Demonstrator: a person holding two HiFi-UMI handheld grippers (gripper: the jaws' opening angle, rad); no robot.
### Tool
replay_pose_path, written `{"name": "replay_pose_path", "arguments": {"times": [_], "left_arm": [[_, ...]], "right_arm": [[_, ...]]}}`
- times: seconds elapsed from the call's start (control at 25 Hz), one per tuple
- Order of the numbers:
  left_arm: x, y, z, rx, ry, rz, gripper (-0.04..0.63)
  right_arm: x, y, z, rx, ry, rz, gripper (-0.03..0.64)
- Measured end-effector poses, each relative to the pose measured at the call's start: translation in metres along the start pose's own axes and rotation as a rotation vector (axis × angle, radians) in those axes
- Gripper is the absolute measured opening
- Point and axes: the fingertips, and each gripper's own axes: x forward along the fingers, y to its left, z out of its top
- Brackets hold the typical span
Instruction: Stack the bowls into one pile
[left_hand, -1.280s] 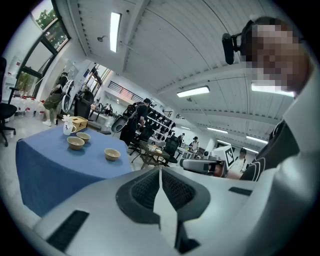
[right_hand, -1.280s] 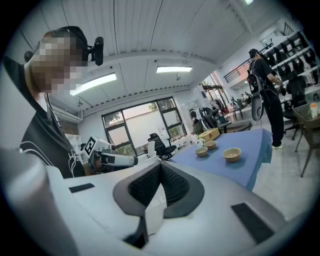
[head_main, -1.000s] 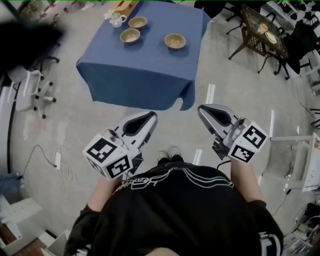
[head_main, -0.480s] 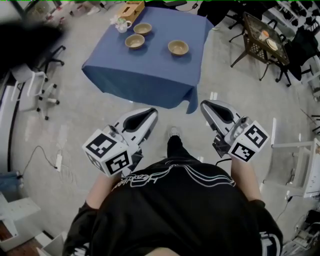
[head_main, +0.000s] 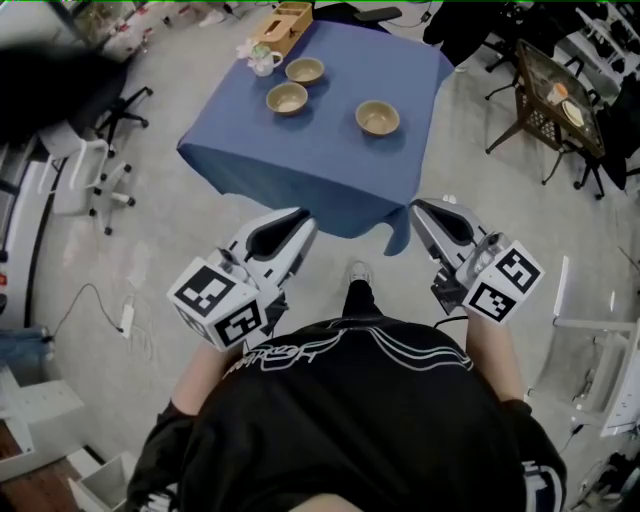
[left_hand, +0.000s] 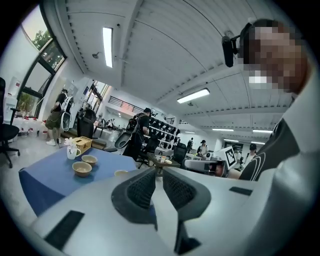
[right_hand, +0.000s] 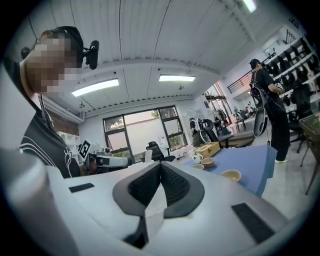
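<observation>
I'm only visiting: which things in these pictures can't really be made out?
Head view: what the cup holds, too small to tell.
Head view: the table legs, hidden under the blue cloth.
Left gripper view: the third bowl, partly hidden behind the left gripper.
Both gripper views: the person's face, blurred over.

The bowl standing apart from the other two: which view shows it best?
The head view: it sees the bowl from above, whole, its inside open to sight. The right gripper view shows it small, side-on; the left gripper view shows only its rim behind the left gripper.
</observation>
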Motion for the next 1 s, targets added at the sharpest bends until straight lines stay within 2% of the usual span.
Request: {"name": "replay_pose_path", "arguments": {"times": [0.12,0.28,0.32,0.64,0.8,1.0], "left_arm": [[0.030,0.022,0.019,0.002,-0.015,0.012,0.077],[0.075,0.051,0.040,-0.003,-0.011,0.013,0.211],[0.085,0.058,0.044,-0.004,-0.011,0.017,0.228],[0.148,0.103,0.063,-0.035,-0.003,0.066,0.268],[0.163,0.116,0.072,-0.045,-0.025,0.080,0.268],[0.178,0.126,0.080,-0.022,-0.039,0.105,0.268]], "right_arm": [[0.016,-0.039,0.010,0.018,0.011,0.013,0.026],[0.039,-0.093,0.025,0.033,0.022,0.034,0.027],[0.045,-0.105,0.028,0.036,0.025,0.040,0.026],[0.081,-0.176,0.045,0.052,0.048,0.093,0.028],[0.087,-0.189,0.053,0.041,0.056,0.125,0.027],[0.090,-0.201,0.063,0.020,0.054,0.159,0.028]]}}
